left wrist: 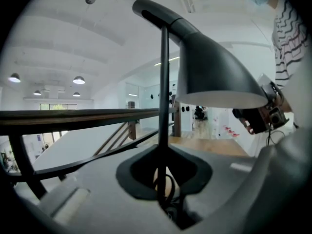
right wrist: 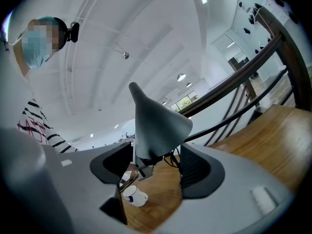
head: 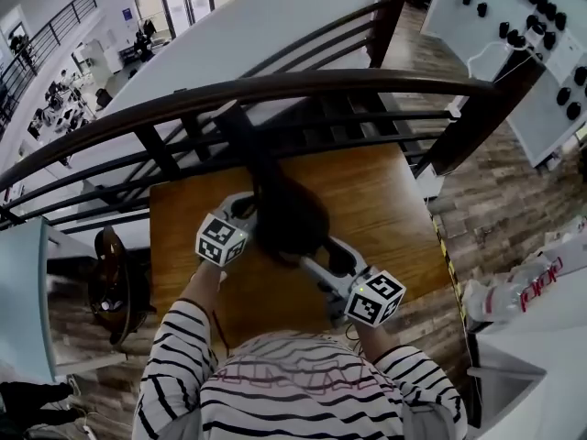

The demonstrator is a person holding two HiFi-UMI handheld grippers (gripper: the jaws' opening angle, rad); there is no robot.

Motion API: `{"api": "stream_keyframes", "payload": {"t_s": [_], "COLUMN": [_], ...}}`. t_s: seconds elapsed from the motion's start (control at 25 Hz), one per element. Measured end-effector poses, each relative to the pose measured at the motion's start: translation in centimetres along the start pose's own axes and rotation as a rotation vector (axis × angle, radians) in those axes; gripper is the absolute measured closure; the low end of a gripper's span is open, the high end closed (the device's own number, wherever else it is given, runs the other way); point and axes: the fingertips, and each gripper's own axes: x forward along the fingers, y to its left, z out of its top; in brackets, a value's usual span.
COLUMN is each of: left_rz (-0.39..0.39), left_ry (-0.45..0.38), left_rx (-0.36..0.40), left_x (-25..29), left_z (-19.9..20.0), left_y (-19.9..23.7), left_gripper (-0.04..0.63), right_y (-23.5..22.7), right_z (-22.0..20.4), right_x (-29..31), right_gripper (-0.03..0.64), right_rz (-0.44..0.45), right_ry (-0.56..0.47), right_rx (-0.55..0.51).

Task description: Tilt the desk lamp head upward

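Nearest to me in the head view are the person's striped sleeves (head: pixel 183 337), each arm leading out to a marker cube. The left hand-held gripper (head: pixel 248 209) reaches in from the left. In its own view (left wrist: pixel 163 179) its jaws are clamped together on the thin dark stem (left wrist: pixel 164 106) of the desk lamp, which rises straight up out of the narrow gap between them. The right hand-held gripper (head: pixel 318 250) comes in from the lower right. In its own view (right wrist: pixel 156 167) its jaws stand wide apart, with the wide end of the lamp head (right wrist: pixel 156 126) sitting between them. I can't see either pad pressing on it.

The lamp head (head: pixel 289 214) is the dark shape between the two grippers, above the middle of the wooden worktop (head: pixel 385 200). From the left gripper view the lamp head (left wrist: pixel 209 72) hangs with its open mouth facing down. A small white cup (right wrist: pixel 134 195) shows below the right jaws.

Beyond the worktop's far edge runs a dark curved railing (head: pixel 275 88), with a lower floor far beneath it.
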Motion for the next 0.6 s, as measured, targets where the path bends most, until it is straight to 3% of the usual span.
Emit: {"api": "stream_keyframes", "payload": {"t_s": [0.6], "left_rz": [0.050], "left_ry": [-0.032], "left_rx": [-0.068], "left_x": [-0.9], "left_z": [0.0], "left_y": [0.0], "left_gripper": [0.548], "right_y": [2.4], "right_z": [1.8], "right_x": [-2.6], "right_gripper": [0.316], "right_rz": [-0.017], "right_ry": [-0.094], "right_rx": [0.002]}}
